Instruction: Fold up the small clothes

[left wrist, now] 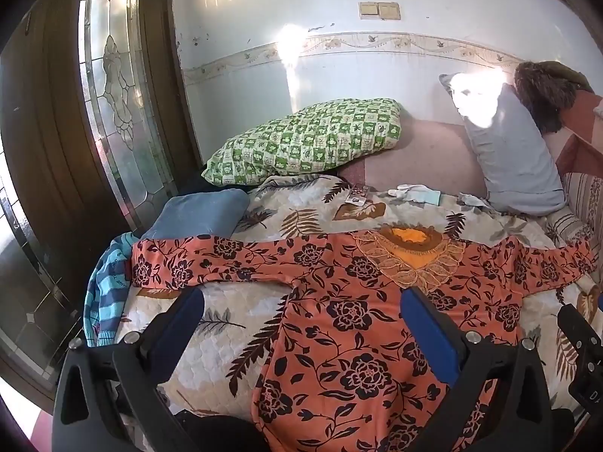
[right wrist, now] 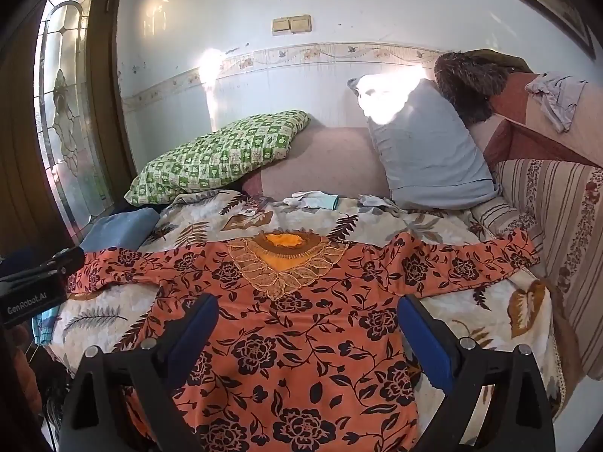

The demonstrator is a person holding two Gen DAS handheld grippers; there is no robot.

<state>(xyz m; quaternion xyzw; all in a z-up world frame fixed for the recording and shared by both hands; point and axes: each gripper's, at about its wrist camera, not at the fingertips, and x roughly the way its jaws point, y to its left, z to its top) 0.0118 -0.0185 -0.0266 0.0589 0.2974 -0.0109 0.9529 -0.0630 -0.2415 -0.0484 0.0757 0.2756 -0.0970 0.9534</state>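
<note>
Dress (left wrist: 350, 324) spread flat on the bed, both our grippers held above it with jaws wide apart.

We see the orange flowered dress face up on the leaf-print quilt (left wrist: 233, 335), filling the lower centre of both views, sleeves stretched out left and right and the embroidered neckline toward the pillows. Our left gripper (left wrist: 301, 324) hovers over the dress's left edge, our right gripper (right wrist: 307, 335) over its middle, neither holding anything. At upper centre lie a green pillow (left wrist: 301, 139) and a grey pillow (left wrist: 512, 154); a blue folded cloth (left wrist: 196, 214) and a striped garment (left wrist: 107, 286) sit at the left.
</note>
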